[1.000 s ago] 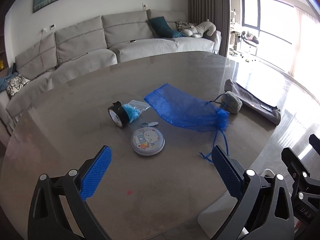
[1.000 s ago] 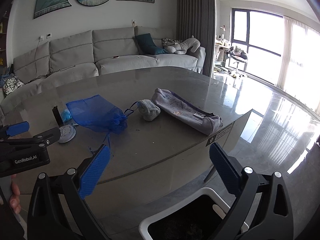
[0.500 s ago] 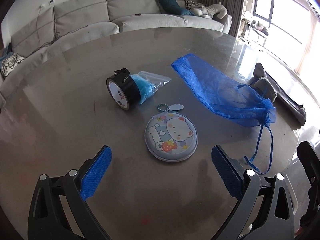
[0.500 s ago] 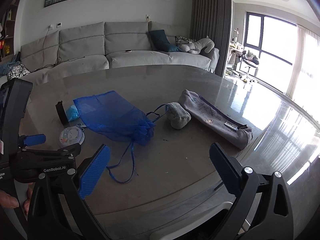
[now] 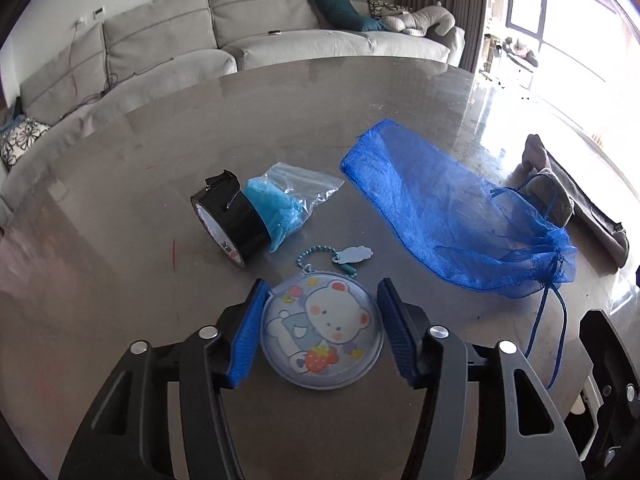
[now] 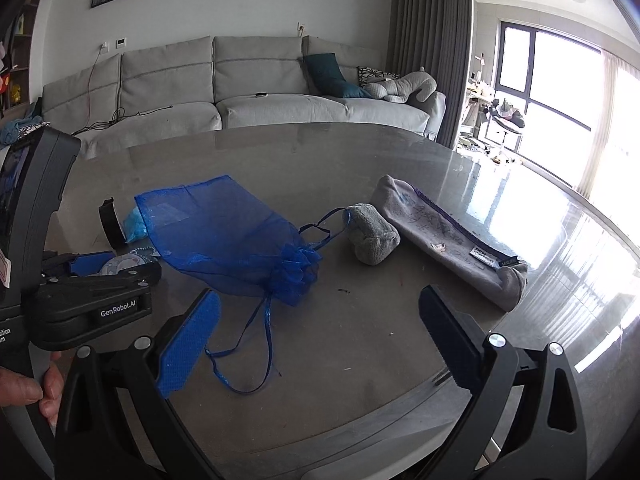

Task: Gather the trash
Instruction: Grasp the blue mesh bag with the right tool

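Grey worktop [image 5: 120,280], glossy, round-edged, carries everything; grey sofa [image 6: 256,80] behind it w/ a teal cushion and a plush toy.

Long grey pencil case [image 6: 448,240] lies on the worktop's right side, zip up. Just beside its far end sits a rolled grey sock [image 6: 372,234].

Blue mesh drawstring bag [image 5: 448,208] lies flat approx. mid-worktop, gathered neck toward the near edge, cords trailing off it; one cord loop reaches up to the sock.

Left hand-held gripper [image 5: 320,328] is down at worktop level, blue pads narrowed on both sides of a round bear-print pouch [image 5: 322,334]. Left pad looks to touch the pouch rim; right pad just beside it, contact can't be confirmed. Pouch lies flat on the worktop, between the fingers, w/ a bead chain and small cloud tag [image 5: 354,255] at its far edge.

Right hand-held gripper [image 6: 320,340] hangs over the near edge of the worktop, jaws wide, nothing between them; bag cords lie below the left pad.

Black tape roll [image 5: 228,220] stands on edge beyond the pouch, touching a clear zip bag [image 5: 288,196] w/ light-blue stuff inside.

Person's fingers [image 6: 24,392] on the left handle show in the right wrist view.
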{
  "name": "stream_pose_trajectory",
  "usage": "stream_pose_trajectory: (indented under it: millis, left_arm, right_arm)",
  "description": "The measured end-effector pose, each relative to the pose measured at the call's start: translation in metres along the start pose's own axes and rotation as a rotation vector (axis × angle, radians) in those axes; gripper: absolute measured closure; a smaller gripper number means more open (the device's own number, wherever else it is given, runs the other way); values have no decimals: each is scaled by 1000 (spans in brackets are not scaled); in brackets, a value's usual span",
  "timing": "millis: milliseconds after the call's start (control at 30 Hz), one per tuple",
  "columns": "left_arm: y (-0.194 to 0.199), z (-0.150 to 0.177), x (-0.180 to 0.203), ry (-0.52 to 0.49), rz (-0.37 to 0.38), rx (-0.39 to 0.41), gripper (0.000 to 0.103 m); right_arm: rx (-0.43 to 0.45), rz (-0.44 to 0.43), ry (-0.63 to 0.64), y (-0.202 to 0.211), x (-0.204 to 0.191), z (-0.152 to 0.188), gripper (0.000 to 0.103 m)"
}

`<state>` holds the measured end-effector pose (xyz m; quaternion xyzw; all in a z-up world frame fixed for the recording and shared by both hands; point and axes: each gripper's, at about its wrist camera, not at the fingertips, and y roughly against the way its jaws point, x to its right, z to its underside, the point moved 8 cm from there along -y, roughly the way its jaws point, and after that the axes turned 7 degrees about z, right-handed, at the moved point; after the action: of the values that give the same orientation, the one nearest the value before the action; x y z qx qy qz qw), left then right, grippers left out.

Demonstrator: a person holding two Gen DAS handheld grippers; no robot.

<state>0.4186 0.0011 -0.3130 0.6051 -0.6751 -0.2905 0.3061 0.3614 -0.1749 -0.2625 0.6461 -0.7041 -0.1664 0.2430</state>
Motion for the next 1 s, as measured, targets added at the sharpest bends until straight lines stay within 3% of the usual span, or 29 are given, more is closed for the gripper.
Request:
stream_pose_trajectory:
  millis: [133,367,500,667,867,933,1000]
  left_arm:
    - [6,-2,-7,27,19,16,50]
    - [44,-24,-28,5,-63,150,50]
    - [54,-29,-38,22,-69,173,50]
    - [65,-32,-40,14,-84,204,50]
    - [73,-34,-43,12,-78,221,50]
    - [72,-34,-44,12,-76,217,50]
    - [71,-33,-45,21,-69,211,50]
  right_arm:
    - [0,0,15,-4,-1,-3,4]
    - [5,-34,95,-12,-28,-18,4]
    - [8,-55,172,-24,-57,-27,4]
    - [-51,-82,267,-47,-88,-30,4]
    - [-178,-79,250,-77,-98,-21,5]
    - [-208,-112,199,-80,-97,-19,15]
    - [-248,-207,131,-79,-99,-17,49]
